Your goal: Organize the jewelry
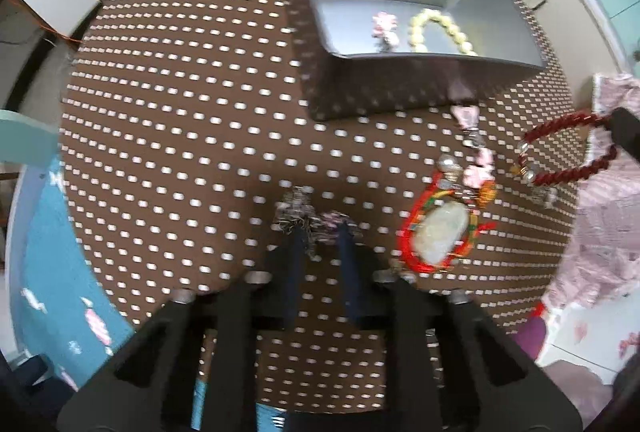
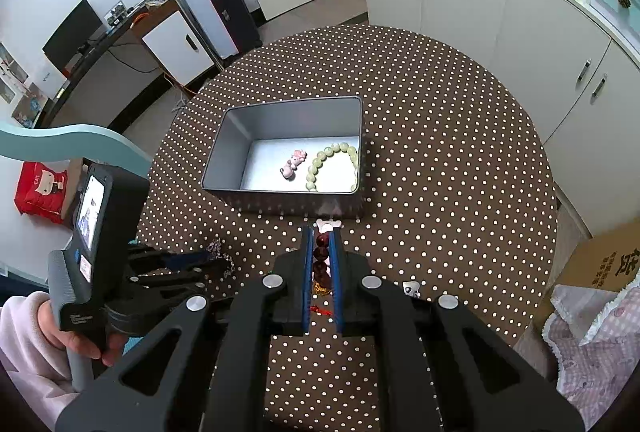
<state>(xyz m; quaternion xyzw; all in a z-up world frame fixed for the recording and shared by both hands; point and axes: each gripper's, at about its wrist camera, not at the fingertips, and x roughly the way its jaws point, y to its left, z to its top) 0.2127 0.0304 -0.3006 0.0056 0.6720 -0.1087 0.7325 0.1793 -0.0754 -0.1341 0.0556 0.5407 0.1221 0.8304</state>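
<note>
We take the red bead bracelet (image 2: 321,259) as the piece in hand; it sits pinched between the blue pads of the right gripper (image 2: 322,232), beads stacked in the narrow slot; in the left wrist view the same bracelet (image 1: 568,148) hangs as a loop at 3 o'clock, clamped at its far end, its low end close to the cloth, contact unclear; we judge it is carried that way to drop into the grey tin box (image 2: 224,152), which sits at 12 o'clock of the right gripper; box already holds a pale green bead bracelet (image 2: 334,164) and a small pink charm (image 2: 294,162), so sorting is partly done.

Left gripper (image 1: 320,228) has fingers somewhat apart, tips down on a tangled dark-and-pink chain piece (image 1: 308,216) on the dotted tablecloth (image 1: 180,112); whether it grips the tangle we cannot tell, blur is heavy; likely it is set there to take the next item.

At 2 o'clock of the left gripper lies a red-cord pendant with a pale stone (image 1: 440,228), a pink charm strand (image 1: 474,152) running up toward the box; these wait on the cloth.

Only the left view shows the pendant and the bracelet's full loop; only the right view shows the pinch itself, the whole box floor, and the person's hand (image 2: 86,346) on the left tool's handle at 8 o'clock.
</note>
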